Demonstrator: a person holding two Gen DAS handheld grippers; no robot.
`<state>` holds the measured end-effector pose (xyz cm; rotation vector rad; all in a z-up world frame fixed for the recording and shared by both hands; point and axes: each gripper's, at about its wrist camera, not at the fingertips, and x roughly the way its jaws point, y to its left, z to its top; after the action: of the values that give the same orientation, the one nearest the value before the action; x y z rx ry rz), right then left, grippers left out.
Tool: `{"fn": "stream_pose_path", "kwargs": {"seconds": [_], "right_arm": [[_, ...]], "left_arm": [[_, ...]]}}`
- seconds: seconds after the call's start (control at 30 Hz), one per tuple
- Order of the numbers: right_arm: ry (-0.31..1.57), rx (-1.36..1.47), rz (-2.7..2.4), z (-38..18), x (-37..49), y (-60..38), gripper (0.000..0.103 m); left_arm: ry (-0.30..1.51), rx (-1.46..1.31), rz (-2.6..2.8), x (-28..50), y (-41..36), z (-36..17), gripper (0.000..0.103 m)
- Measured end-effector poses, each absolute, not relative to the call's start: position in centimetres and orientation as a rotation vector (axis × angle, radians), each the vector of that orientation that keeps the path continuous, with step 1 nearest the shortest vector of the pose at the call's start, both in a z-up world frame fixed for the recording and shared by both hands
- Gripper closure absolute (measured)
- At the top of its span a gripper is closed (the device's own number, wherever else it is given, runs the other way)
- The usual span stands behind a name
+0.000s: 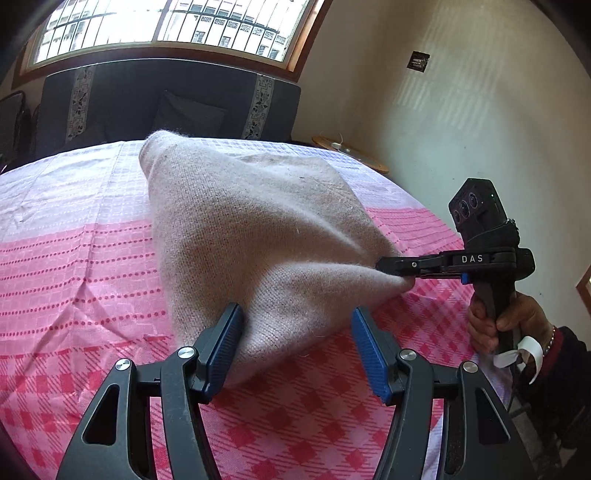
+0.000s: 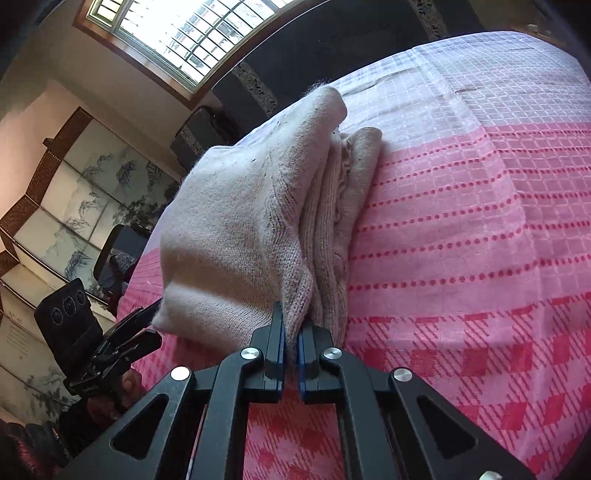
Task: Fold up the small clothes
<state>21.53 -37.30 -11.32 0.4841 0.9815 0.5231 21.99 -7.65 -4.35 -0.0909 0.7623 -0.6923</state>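
A beige knit garment lies partly folded on the pink checked bedspread, with its near part lifted. My left gripper is open around the garment's near corner; the left blue pad touches the knit and the right pad stands clear of it. My right gripper comes in from the right, shut on the garment's right corner, and pulls it taut. In the right wrist view the right gripper pinches the garment at its edge, above stacked folds. The left gripper is at the lower left corner of the cloth.
The bedspread spreads wide to the right of the garment. A dark headboard and a window are behind the bed. A round wooden tray sits past the far right edge. A painted folding screen stands at the left. A hand holds the right gripper.
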Motion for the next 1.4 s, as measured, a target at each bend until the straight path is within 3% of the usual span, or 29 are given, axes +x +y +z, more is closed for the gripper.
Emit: {"fn": "stream_pose_path", "kwargs": {"seconds": [0.23, 0.43, 0.67, 0.7, 0.83, 0.93, 1.13, 1.4], "right_arm": [[0.9, 0.469, 0.443, -8.8, 20.7, -38.1, 0.084], [0.769, 0.341, 0.573, -4.3, 19.2, -33.9, 0.084], [0.932, 0.168, 0.596, -8.6, 20.1, -28.7, 0.088], [0.942, 0.146, 0.592, -9.2, 19.9, -28.6, 0.093], [0.954, 0.162, 0.609, -9.5, 19.6, -29.6, 0.098], [0.943, 0.233, 0.666, -8.6, 20.0, -30.7, 0.09], [0.791, 0.3, 0.57, -4.0, 22.9, -33.9, 0.088], [0.891, 0.236, 0.423, -6.9, 29.6, -33.4, 0.092]], "left_arm": [[0.708, -0.134, -0.679, 20.8, -6.3, -3.2, 0.041], [0.613, -0.216, -0.706, 21.3, -5.9, -0.2, 0.041], [0.722, -0.13, -0.637, 24.3, -8.6, -4.1, 0.045], [0.712, -0.132, -0.643, 23.9, -8.5, -4.3, 0.045], [0.718, -0.102, -0.65, 23.3, -8.5, -4.3, 0.045], [0.711, -0.101, -0.657, 23.0, -8.5, -3.1, 0.045], [0.624, -0.147, -0.651, 25.7, -8.1, 1.7, 0.045], [0.748, -0.14, -0.58, 31.8, -9.5, -2.0, 0.045]]}}
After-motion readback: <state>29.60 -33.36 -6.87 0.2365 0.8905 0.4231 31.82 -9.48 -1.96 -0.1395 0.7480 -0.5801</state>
